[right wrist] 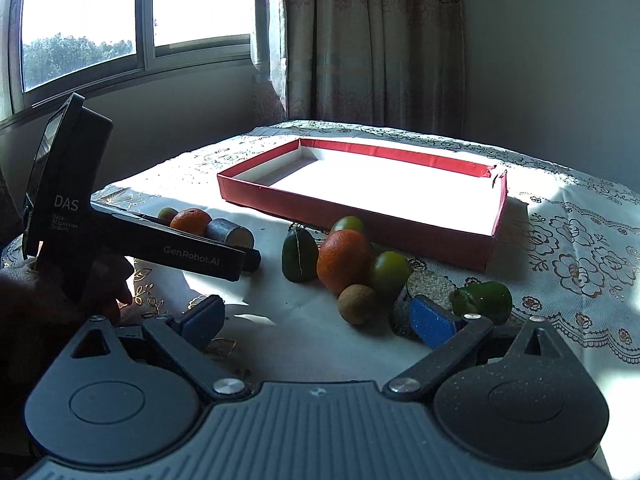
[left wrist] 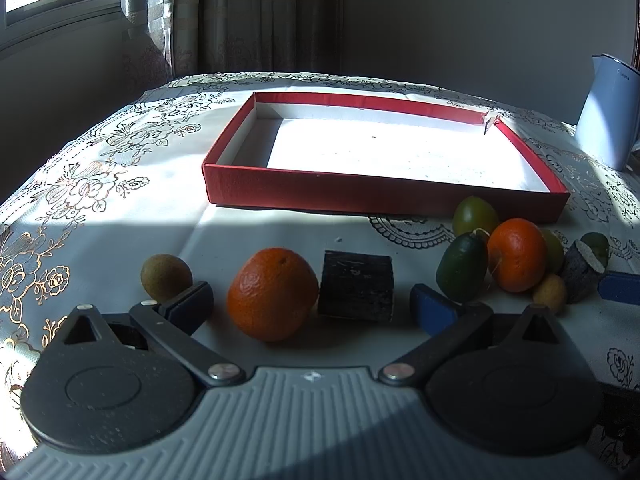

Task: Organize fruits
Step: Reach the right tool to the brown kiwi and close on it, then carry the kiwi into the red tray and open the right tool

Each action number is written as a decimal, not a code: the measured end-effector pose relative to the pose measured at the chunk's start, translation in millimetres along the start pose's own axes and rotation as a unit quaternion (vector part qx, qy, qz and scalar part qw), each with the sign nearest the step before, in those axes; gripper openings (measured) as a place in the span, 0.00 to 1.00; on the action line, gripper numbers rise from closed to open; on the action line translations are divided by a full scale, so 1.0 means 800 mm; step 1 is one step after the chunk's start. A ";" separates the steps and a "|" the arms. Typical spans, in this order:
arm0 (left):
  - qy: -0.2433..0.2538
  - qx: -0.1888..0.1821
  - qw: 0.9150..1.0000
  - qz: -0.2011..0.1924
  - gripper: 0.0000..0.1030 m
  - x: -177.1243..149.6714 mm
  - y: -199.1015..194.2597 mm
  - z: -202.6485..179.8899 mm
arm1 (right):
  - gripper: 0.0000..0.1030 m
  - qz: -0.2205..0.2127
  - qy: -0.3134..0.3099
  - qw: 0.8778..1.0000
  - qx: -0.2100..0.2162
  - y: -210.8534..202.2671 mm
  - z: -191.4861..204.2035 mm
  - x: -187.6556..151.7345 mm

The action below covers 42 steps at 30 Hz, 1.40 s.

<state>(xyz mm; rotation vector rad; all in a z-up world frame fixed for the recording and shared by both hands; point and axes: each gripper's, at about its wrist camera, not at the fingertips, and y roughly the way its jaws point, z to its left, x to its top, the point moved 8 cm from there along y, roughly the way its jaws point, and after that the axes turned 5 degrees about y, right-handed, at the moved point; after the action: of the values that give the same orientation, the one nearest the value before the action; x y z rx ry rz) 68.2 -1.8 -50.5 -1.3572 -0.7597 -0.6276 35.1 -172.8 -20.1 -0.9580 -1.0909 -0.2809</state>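
Nothing has gone into the red box [left wrist: 384, 196] yet; its white floor sits bare in the sun on the flowered tabletop [left wrist: 120, 208], and all the fruit lies on the cloth in front of its near wall. The left gripper [left wrist: 316, 304] hovers low with its jaws spread wide and holding nothing, an orange [left wrist: 272, 292] and a dark cylindrical block [left wrist: 357, 286] standing side by side between them, and a small brown kiwi [left wrist: 166, 276] just outside the left finger. The right gripper [right wrist: 320, 320] is likewise wide open and empty, facing the other cluster: a second orange [right wrist: 344, 260] pressed against a dark green avocado [right wrist: 300, 254], two green plums [right wrist: 390, 272], a small tan round fruit [right wrist: 357, 304] and a bright green fruit [right wrist: 486, 300] partly behind the right finger, which may be a lime, though the shade makes that hard to tell. This looks like the very first pick. The left jaws seem best lined up on the orange; the next move calls for easing forward so the block is left out of the bite, closing gently on the round skin, then lifting clear of the box wall.
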 end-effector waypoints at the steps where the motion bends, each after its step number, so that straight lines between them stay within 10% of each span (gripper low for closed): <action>1: 0.000 0.000 1.000 0.000 1.00 0.000 0.000 0.000 | 0.87 0.004 -0.002 1.000 0.005 0.002 0.003 -0.001; 27: -0.003 -0.002 1.000 -0.002 1.00 0.001 0.000 0.000 | 0.26 0.039 0.013 0.995 -0.086 0.047 -0.026 0.000; 42: -0.006 -0.004 1.000 -0.003 1.00 0.001 -0.001 0.002 | 0.25 -0.048 0.001 0.996 -0.075 -0.001 -0.022 0.075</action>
<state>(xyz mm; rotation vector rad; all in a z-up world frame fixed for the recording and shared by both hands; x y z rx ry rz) 68.2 -0.6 -49.6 -1.3676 -0.7725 -0.6293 74.3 -172.4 29.0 -1.0394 -1.1276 -0.4468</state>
